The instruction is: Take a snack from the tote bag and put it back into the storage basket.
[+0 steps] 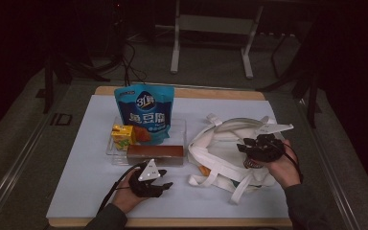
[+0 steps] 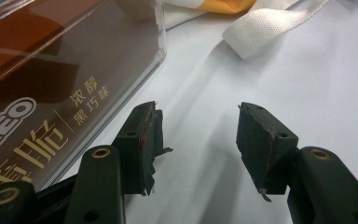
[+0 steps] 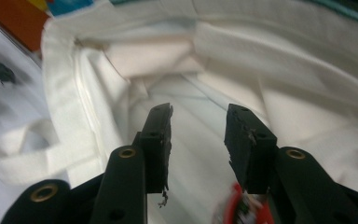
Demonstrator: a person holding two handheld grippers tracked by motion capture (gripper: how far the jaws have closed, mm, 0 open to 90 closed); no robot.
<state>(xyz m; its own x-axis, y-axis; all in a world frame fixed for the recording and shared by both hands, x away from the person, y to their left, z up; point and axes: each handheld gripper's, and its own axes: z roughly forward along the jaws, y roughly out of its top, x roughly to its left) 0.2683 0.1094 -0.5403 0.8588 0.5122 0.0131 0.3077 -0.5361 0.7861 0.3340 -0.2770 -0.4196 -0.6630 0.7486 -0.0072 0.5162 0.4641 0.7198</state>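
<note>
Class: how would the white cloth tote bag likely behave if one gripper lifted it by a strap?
The tote bag looks floppy: its cloth lies crumpled and its straps sprawl loosely, so it would probably sag and dangle. It seems light, though anything inside could shift.

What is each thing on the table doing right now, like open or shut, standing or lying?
Left gripper: open, empty, beside the box.
Right gripper: open, empty, over the bag's mouth.
White tote bag: lying down, mouth open.
Blue snack pouch: standing, sealed.
Brown biscuit box: lying flat, closed.
Yellow drink carton: upright, closed.
Clear tray: flat, holding snacks.
</note>
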